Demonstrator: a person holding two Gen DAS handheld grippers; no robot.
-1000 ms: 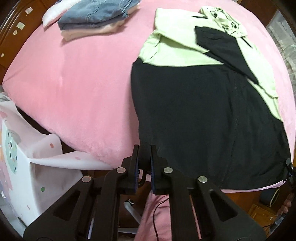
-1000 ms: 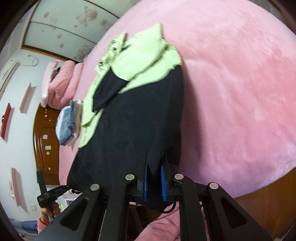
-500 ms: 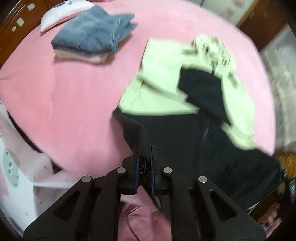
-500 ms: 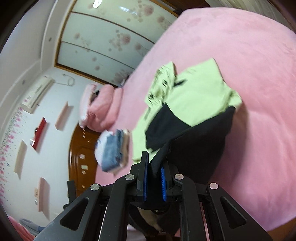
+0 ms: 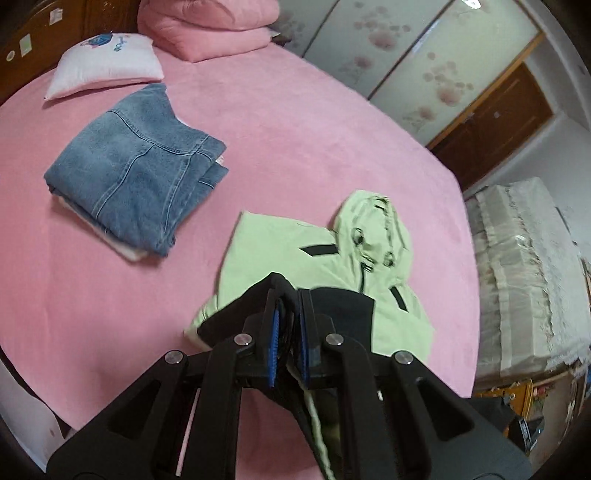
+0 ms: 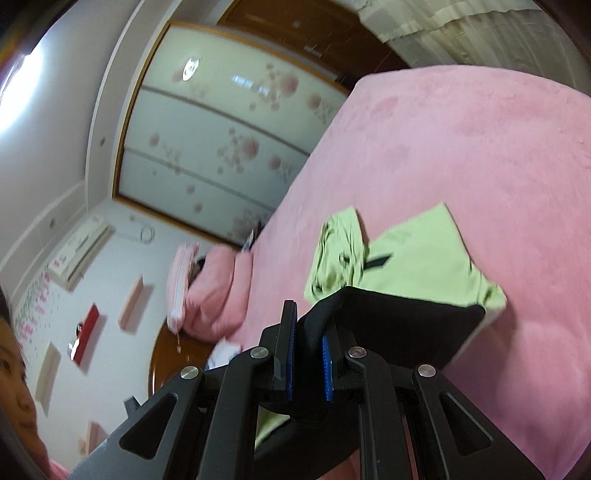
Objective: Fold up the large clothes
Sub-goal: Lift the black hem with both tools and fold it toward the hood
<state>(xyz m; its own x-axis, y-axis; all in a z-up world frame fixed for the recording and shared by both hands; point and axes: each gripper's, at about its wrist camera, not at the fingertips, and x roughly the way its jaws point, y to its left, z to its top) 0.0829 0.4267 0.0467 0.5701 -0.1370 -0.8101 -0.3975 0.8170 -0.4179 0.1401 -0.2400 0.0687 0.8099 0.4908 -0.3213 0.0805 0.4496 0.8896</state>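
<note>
Lifted off the bed (image 5: 295, 147) since a second ago, the hoodie's (image 5: 280, 254) black hem folds forward, pinched by the left gripper (image 5: 289, 325) and right gripper (image 6: 308, 347); folded jeans (image 5: 133, 170) lie beyond-left.

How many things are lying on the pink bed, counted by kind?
Hoodie: 1
Jeans, folded, on top of a paler folded piece: 1
Pillow: 1
Folded quilt: 1
Total: 4, not counting the paler piece, which I cannot identify.
</note>
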